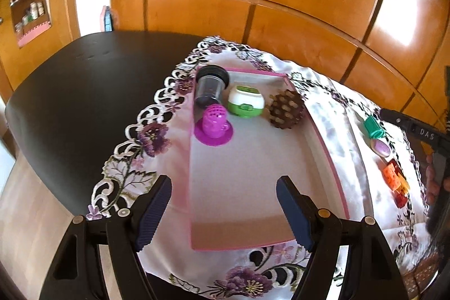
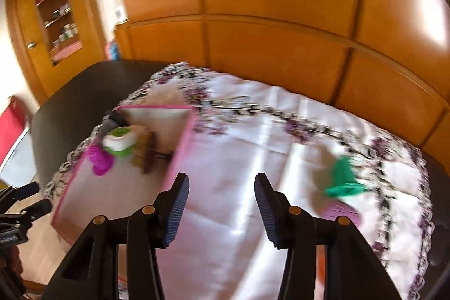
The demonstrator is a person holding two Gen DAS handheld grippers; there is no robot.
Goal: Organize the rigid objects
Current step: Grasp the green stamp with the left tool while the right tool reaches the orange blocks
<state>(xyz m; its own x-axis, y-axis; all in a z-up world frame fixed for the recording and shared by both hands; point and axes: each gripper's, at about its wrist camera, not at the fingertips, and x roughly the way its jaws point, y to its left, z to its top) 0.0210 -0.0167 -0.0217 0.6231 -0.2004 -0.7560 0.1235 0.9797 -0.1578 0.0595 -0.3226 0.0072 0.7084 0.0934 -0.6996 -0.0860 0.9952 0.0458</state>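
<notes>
Left gripper jaws apart, empty, over near end of pink tray. Ahead in tray's far end: magenta cup, green-white jar, pinecone, dark canister. Right gripper apart, empty; green clip ahead-right on tablecloth, blurred.

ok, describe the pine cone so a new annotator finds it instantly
Start at the pink-rimmed tray on the floral tablecloth. Four things sit in its far end; the pine cone is the one nearest the tray's right wall, just right of the green-and-white jar. It is the only brown, scaly, unmanufactured item there.
</notes>
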